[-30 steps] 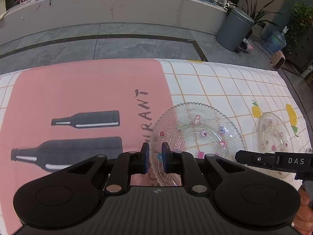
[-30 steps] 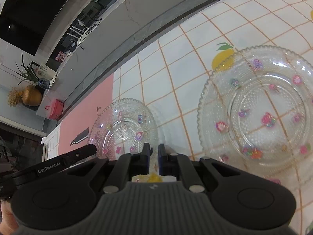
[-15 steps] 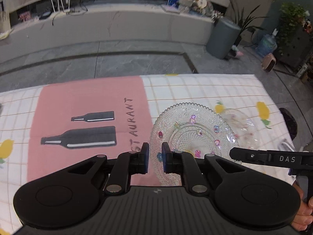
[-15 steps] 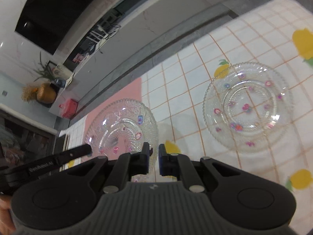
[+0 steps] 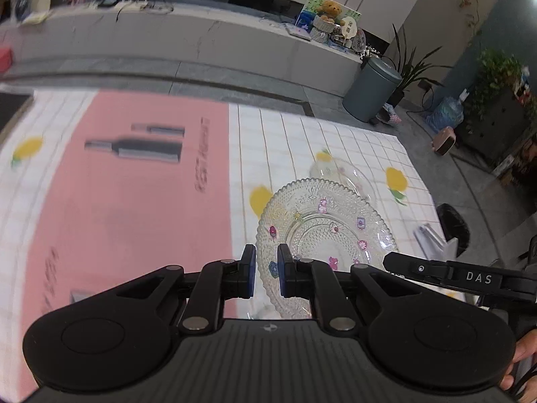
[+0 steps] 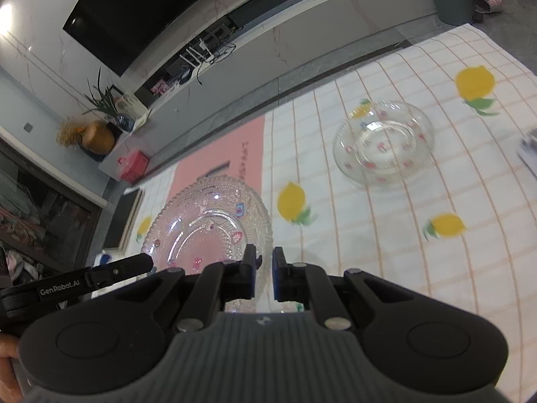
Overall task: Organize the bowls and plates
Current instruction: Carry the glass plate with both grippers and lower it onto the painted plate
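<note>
Clamping both grippers, left gripper (image 5: 266, 270) and right gripper (image 6: 264, 277), on one beaded, flower-dotted glass plate (image 5: 327, 231); lifted.

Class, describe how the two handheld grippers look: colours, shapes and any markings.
Both are black, with a ribbed grey body, two round side discs and blue-padded jaws. The left gripper bears "GenRobot.AI" on its side bar; the right gripper bears "DAS".
</note>
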Action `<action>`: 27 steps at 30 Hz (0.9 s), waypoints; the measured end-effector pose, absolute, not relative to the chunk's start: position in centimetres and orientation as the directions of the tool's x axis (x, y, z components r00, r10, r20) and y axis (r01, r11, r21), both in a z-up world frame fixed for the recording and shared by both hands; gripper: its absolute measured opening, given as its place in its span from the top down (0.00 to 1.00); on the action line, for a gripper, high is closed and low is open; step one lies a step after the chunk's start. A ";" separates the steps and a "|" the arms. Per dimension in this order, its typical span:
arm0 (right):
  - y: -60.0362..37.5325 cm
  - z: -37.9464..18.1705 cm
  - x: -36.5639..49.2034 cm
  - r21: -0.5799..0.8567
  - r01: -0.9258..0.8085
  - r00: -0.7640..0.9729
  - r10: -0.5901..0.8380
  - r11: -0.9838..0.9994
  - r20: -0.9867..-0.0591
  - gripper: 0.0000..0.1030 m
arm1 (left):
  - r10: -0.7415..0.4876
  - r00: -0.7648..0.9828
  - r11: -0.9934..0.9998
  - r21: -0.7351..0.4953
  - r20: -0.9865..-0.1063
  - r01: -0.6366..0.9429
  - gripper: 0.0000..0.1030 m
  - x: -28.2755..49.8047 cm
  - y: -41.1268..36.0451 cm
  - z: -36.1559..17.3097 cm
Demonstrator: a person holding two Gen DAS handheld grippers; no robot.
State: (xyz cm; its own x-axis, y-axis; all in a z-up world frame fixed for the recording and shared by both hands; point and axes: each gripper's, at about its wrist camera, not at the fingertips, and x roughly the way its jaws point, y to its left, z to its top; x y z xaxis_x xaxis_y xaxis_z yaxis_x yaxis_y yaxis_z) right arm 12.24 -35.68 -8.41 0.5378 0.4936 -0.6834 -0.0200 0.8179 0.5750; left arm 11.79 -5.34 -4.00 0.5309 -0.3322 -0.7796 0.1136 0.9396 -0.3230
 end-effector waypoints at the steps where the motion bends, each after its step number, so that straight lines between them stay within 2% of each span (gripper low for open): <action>1: -35.8 -8.6 11.5 0.569 -0.022 0.533 0.491 0.822 -0.689 0.93 | -0.334 0.529 0.938 -0.331 -0.780 0.104 0.86 11.1 -5.5 -4.4; 13: -37.1 -13.6 6.7 0.516 0.016 0.462 0.451 0.856 -0.763 0.93 | -0.305 0.480 0.938 -0.346 -0.822 0.005 0.86 5.6 -7.7 -11.1; 27: -35.2 -17.4 7.7 0.462 0.003 0.436 0.415 0.887 -0.799 0.93 | -0.206 0.497 0.973 -0.232 -0.843 0.010 0.86 5.0 -8.4 -14.7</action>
State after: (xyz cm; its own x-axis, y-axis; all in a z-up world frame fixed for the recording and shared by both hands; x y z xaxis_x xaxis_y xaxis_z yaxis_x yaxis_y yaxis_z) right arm 7.70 -35.24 -17.44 0.4362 0.4146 -0.7987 0.0026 0.8870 0.4618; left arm 4.96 -8.35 -14.68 0.4966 -0.2064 -0.8431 0.0096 0.9726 -0.2324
